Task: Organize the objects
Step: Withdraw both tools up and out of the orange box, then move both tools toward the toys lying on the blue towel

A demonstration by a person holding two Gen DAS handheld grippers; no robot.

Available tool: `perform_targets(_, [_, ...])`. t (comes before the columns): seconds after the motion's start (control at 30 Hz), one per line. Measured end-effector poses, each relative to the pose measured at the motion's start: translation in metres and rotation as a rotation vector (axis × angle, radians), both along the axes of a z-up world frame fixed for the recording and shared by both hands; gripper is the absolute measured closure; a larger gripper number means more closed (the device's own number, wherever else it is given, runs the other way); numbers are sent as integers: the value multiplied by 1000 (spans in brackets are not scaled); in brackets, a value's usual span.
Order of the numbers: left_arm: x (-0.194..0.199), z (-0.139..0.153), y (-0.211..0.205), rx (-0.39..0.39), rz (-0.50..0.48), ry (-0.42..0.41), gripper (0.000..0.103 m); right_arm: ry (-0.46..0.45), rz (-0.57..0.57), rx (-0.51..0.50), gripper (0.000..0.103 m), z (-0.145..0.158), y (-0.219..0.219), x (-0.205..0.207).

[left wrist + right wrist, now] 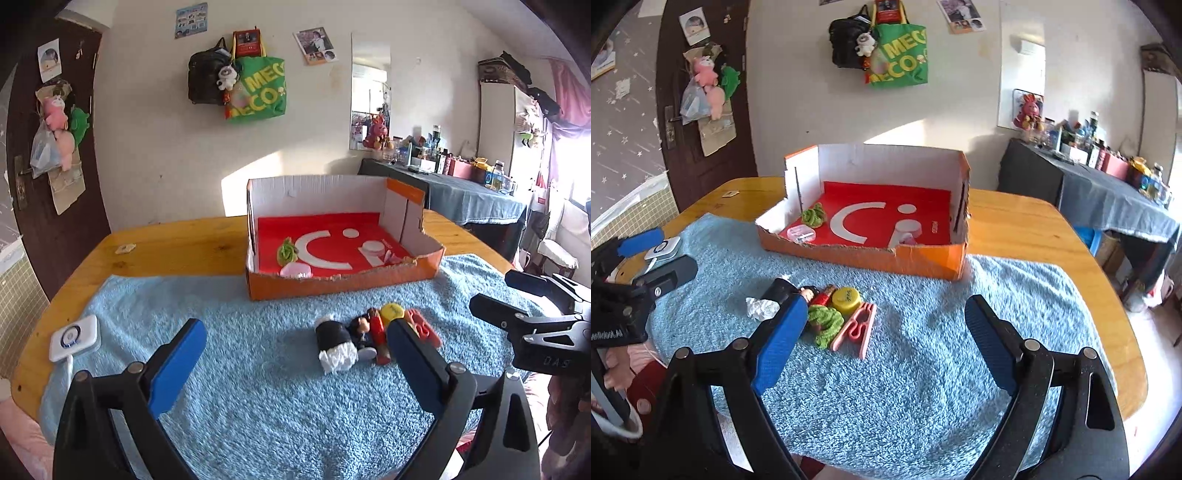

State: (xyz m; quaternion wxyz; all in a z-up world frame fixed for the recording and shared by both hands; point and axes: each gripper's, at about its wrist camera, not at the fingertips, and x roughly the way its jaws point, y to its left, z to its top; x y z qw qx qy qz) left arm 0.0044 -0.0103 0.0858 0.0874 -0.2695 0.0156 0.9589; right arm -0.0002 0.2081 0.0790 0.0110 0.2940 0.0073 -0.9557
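Toys [827, 314] partly hidden behind the right hand-held gripper [886, 325]; both hand-held grippers gape apart, empty.

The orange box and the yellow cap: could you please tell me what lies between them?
Only bare blue towel separates orange box from yellow cap, in both views.

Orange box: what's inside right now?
Inside the orange box: a green knitted piece, a clear pink case and a white round container. The front wall hides the floor just behind it.
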Motion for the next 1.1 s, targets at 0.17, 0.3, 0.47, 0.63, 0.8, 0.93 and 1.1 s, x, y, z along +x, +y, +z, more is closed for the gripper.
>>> perform_targets(0.17, [-5, -26, 1, 34, 20, -62, 3, -29, -37, -37, 15, -25, 1, -1])
perform_targets(0.3, [-11, -42, 3, 36, 23, -111, 3, -67, -47, -59, 15, -48, -1, -5])
perform_targets(0.47, [-15, -49, 3, 30, 33, -130, 3, -111, -42, -65, 15, -63, -3, -14])
perform_targets(0.63, [-26, -57, 5, 27, 29, -169, 3, -135, -30, -43, 15, -70, -7, -22])
perform_targets(0.8, [-35, -61, 8, -1, 28, -195, 3, -154, -31, -12, 15, -74, -10, -27])
perform_targets(0.93, [-45, -67, 12, -47, 36, -218, 3, -166, -36, 8, 15, -76, -10, -30])
perform_targets(1.1, [-54, -73, 8, -45, 40, -253, 4, -171, -45, 6, 15, -77, -7, -33])
